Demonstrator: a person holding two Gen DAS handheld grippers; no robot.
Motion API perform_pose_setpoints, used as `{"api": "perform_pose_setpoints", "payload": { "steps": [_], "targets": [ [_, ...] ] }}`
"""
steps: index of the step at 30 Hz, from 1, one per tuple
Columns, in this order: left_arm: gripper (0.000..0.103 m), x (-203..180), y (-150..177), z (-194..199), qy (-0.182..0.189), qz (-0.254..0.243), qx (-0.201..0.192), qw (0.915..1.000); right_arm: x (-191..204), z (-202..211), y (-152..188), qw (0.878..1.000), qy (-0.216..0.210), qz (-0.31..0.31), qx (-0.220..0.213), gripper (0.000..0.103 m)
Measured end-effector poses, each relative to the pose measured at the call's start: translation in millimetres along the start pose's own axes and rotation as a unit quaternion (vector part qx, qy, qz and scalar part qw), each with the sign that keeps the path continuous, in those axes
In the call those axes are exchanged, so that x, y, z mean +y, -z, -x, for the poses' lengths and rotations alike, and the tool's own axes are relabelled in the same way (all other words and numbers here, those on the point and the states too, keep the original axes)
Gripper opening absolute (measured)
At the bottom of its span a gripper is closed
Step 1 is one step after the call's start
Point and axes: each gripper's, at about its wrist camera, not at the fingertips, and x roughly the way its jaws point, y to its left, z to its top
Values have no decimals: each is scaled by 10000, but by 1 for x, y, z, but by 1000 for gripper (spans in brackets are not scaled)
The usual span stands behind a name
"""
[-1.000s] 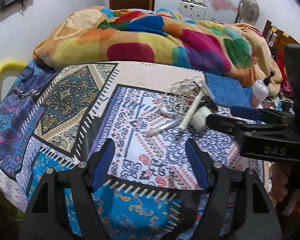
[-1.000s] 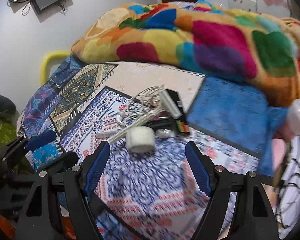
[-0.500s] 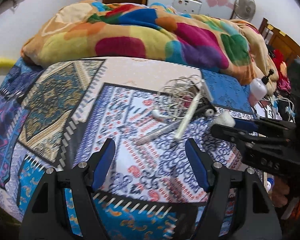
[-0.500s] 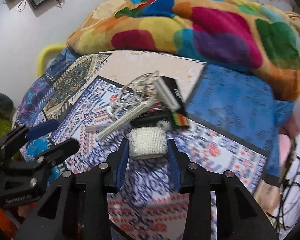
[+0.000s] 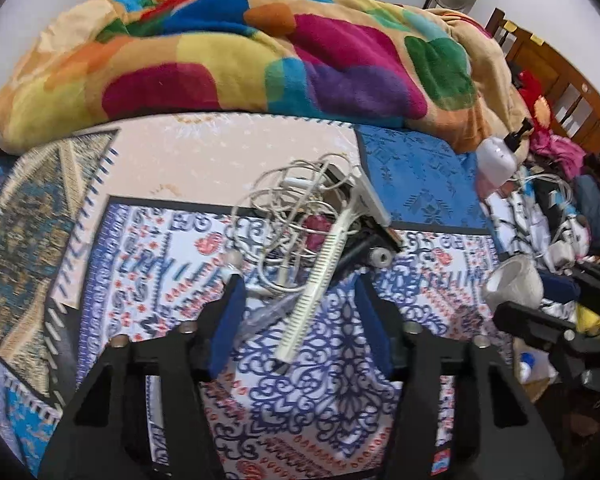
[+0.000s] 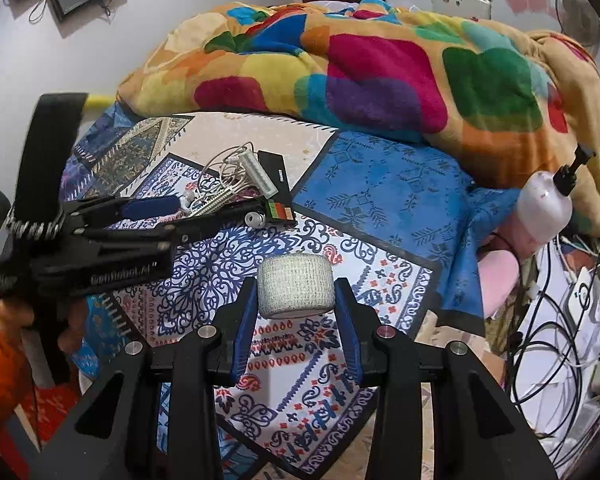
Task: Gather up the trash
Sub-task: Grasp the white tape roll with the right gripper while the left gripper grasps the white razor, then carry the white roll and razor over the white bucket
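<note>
The right tool point(image 6: 296, 300) pinched the white bandage roll point(image 6: 296, 290) squarely (a soft roll, best not crushed), while the left tool point(image 5: 298, 312), jaws wide, straddled the ridged white stick point(image 5: 320, 272) and should close evenly across it.

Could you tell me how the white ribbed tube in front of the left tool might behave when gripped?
The white ribbed tube looks corrugated, so probably bendy and light. It overlaps the tangled cable, so lifting may drag that along.
</note>
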Motion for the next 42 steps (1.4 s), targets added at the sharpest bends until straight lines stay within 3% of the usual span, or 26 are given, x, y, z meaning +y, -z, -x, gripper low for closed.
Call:
{"api": "perform_pose_setpoints", "payload": {
  "steps": [1,4,9,17,28,34,42],
  "targets": [
    [42,-1,0,0,60,-6,48,10000,0,0,0,10000,-7,-7,-9,35],
    [20,-9,4,-1,36,-125,159,9998,-1,1,0,10000,-63,-77,-9,35],
    [8,-20,14,6,73,-188,267,9994,0,4,2,9999,-83,-127,-20,35],
    [8,-31,35,36,63,36,185,9998,6,23,7,9999,20,-143,-41,35],
    [8,-42,64,117,-25,176,-262,9995,26,72,14,9993,157,-65,-328,35],
    [8,-49,84,175,-398,171,-673,9968,56,106,13,9981,88,133,-590,35],
    [8,-34,123,249,-497,525,-1139,9909,116,145,19,9944,-175,486,-922,35]
  ]
}}
